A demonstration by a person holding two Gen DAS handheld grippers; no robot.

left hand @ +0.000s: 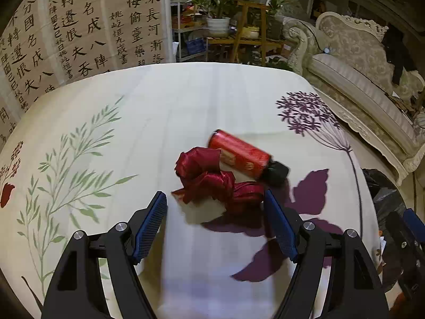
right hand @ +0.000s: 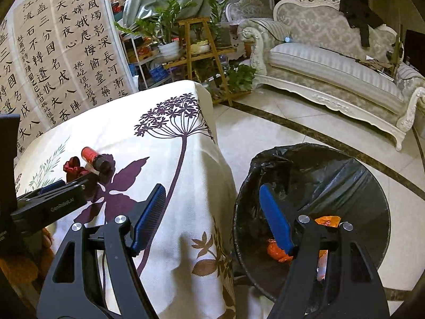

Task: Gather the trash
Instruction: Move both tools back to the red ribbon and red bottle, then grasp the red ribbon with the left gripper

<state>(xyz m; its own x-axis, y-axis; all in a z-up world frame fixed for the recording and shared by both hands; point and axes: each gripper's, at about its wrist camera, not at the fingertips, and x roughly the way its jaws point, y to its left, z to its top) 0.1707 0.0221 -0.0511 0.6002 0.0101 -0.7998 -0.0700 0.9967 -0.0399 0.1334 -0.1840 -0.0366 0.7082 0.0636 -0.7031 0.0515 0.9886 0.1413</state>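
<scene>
Left wrist view: the left gripper (left hand: 215, 215) hung with jaws apart and empty just near of a crumpled red ribbon (left hand: 212, 178) and red canister (left hand: 240, 154) on the tablecloth (left hand: 164, 111).
Right wrist view: the right gripper (right hand: 212, 218) gaped empty, straddling the cloth's right edge and the black-lined bin (right hand: 332, 175), which held orange scraps (right hand: 276, 251).

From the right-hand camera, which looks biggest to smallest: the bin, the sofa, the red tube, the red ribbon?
1. Black-lined bin, though it sits nearest the camera.
2. Sofa, farther off, so likely bigger in reality.
3. Red tube and crumpled red ribbon: too alike to rank.
</scene>
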